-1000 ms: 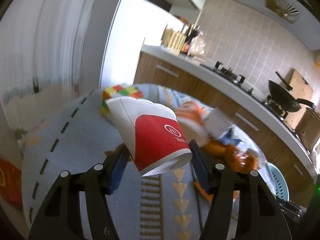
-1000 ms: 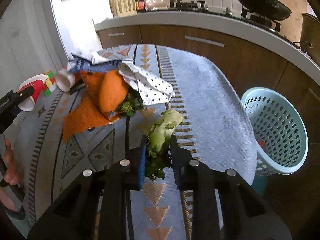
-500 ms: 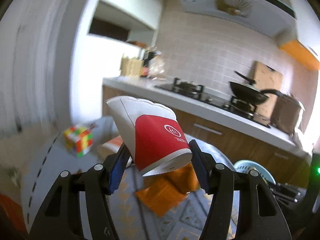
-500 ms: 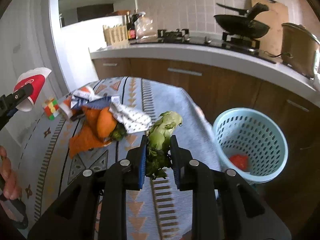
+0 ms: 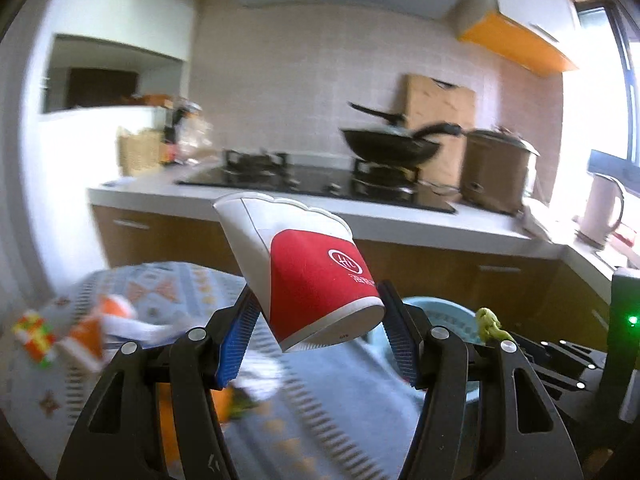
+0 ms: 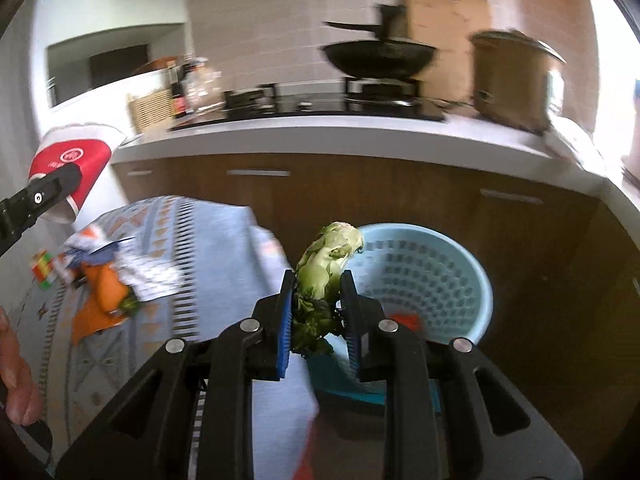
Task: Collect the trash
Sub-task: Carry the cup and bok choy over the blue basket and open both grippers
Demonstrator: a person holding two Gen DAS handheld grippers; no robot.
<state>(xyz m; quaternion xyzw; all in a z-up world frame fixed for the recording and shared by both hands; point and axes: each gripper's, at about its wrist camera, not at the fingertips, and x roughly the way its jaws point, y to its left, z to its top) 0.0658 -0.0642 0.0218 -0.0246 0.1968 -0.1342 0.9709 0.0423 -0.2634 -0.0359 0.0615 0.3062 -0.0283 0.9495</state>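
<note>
2 grippers: each one is clamped on 1 piece of trash, both lifted above the table.
Left gripper [image 5: 318,336]: its blue pads pinch a red-and-white paper cup [image 5: 304,272], which is tilted with its base toward the camera and its open, crumpled rim pointing up and away.
Right gripper [image 6: 316,320]: clenched on a green vegetable scrap [image 6: 324,272]; the pale stalk end sticks up past the fingertips and the dark leaves hang down between the pads.
Basket: a light blue perforated basket [image 6: 424,276] stands on the floor just beyond the right gripper, beside the table edge; the vegetable's tip overlaps its near rim in the right wrist view. 1 red item lies inside it, too blurred to name.
Table: a blue patterned tablecloth [image 6: 224,248] covers it, left of the basket.
Left on the cloth: an orange cloth [image 6: 106,292], a white dotted wrapper [image 6: 154,280] and a colourful puzzle cube [image 6: 42,270] near the far left edge.
Counter behind: a black wok [image 5: 390,146] on the stove, a brown pot [image 5: 496,172] to its right, and a wooden board [image 5: 438,120] leaning on the tiled wall.
</note>
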